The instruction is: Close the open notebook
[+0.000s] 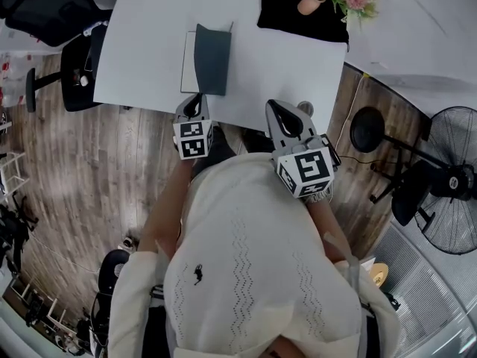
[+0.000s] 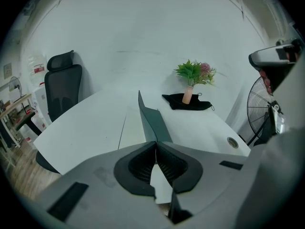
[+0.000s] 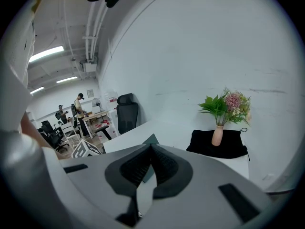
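A peach ceramic vase at the white table's 1 o'clock holds green leaves and pink flowers, and stands on a black cloth. A black office chair sits off the table at 9 o'clock, and a black floor fan at 4 o'clock. The dark-covered notebook lies by the table's 6 o'clock edge. Its long axis runs 12 to 6, with the cover raised over a white page. The left gripper, jaws closed with nothing seen between them, is just at the notebook's near end. The right gripper, closed and empty, is at the notebook's 4 o'clock.
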### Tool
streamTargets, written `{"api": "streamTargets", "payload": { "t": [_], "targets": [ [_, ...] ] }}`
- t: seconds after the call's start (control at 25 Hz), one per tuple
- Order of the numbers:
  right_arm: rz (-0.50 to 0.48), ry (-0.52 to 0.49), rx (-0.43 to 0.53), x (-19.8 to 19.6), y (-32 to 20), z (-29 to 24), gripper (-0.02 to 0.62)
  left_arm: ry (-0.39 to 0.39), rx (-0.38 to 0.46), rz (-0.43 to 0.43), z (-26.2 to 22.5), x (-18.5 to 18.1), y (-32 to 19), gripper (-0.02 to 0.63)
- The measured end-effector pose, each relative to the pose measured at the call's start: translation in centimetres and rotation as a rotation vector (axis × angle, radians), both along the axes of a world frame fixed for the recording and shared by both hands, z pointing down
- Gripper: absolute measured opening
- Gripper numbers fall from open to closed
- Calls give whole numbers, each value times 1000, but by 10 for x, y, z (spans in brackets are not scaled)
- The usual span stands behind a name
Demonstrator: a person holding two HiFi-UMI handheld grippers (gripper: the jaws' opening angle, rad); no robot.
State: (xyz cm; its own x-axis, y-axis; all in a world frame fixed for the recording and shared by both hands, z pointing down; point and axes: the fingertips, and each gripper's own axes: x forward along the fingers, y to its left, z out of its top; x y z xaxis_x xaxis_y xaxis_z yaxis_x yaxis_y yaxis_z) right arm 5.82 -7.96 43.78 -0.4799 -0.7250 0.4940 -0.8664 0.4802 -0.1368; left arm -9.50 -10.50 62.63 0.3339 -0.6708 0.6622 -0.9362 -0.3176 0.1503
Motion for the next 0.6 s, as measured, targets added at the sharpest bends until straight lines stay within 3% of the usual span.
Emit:
{"api": "streamTargets", "payload": {
  "t": [0.2, 0.36, 0.6],
  "targets": [
    [-1, 6, -4, -2, -2, 2, 2, -7, -20, -25, 6, -8, -1, 17],
    [-6, 10, -6, -6, -2, 3, 2, -14, -61, -91, 16, -27, -1, 17],
    [6, 14, -6, -7, -4, 5, 2, 29, -131, -156, 31, -45, -4, 18]
  ]
}}
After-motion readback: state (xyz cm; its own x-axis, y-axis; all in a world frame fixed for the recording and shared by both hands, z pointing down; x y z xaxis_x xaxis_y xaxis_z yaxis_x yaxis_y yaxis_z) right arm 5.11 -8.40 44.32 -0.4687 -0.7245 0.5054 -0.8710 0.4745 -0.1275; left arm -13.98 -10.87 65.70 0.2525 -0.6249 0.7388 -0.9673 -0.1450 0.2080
